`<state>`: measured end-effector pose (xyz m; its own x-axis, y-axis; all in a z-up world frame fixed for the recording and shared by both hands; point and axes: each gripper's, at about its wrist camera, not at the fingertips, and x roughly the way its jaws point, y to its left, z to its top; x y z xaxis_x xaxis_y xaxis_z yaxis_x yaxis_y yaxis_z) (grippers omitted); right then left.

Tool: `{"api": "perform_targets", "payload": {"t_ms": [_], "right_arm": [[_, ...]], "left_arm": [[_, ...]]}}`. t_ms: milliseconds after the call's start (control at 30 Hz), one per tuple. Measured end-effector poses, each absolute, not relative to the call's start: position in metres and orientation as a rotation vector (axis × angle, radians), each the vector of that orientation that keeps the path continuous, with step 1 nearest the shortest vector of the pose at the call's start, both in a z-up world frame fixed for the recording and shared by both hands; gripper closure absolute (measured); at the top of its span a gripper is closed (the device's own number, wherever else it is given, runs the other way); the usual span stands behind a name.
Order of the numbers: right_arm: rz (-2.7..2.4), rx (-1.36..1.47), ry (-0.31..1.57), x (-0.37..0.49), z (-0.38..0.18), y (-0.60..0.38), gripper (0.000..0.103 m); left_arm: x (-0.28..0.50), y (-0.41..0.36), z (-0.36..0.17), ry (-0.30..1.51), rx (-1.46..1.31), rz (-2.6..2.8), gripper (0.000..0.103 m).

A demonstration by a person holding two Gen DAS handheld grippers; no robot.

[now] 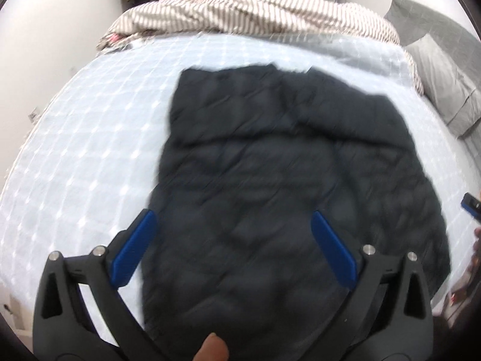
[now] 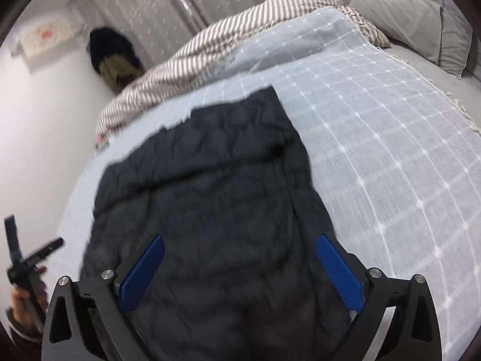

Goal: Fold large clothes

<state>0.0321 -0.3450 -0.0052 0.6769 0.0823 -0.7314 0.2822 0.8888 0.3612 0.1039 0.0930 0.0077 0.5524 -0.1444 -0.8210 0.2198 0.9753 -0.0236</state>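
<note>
Dark garment [image 1: 270, 165] flat on the bed [image 1: 90, 150].
Left hand-held gripper [image 1: 233, 219] and right hand-held gripper [image 2: 240, 240] both released, hovering over it, gripping nothing.

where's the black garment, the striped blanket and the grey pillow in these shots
black garment [image 1: 285, 165]: left wrist view, middle of the dark quilted cloth spread on the bed.
striped blanket [image 1: 255, 12]: left wrist view, top of the bunched heap at the bed's far edge.
grey pillow [image 2: 402, 15]: right wrist view, its flat face, upper right.
</note>
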Motion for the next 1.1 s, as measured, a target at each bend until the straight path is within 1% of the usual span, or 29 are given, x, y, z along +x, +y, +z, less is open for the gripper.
{"api": "perform_targets", "payload": {"t_ms": [100,233,367,633,900,1100], "right_arm": [[-0.106,0.455,0.857,0.006,-0.017,-0.344,0.001],[-0.119,0.471,0.894,-0.027,-0.041,-0.35,0.001],[-0.155,0.48,0.945,-0.046,-0.069,-0.356,0.001],[-0.148,0.569,1.003,-0.059,-0.106,-0.371,0.001],[-0.107,0.565,0.972,-0.065,-0.11,-0.374,0.0],[-0.055,0.59,0.931,-0.074,-0.111,-0.381,0.0]], "left_arm": [[0.086,0.126,-0.008,1.005,0.056,-0.218,0.001],[0.069,0.174,-0.044,1.089,-0.028,-0.224,0.001],[0.057,0.194,-0.07,1.146,-0.087,-0.264,0.001],[0.053,0.187,-0.094,1.208,-0.094,-0.316,0.001],[0.053,0.176,-0.116,1.251,-0.084,-0.369,0.001],[0.054,0.176,-0.118,1.246,-0.098,-0.388,0.001]]}}
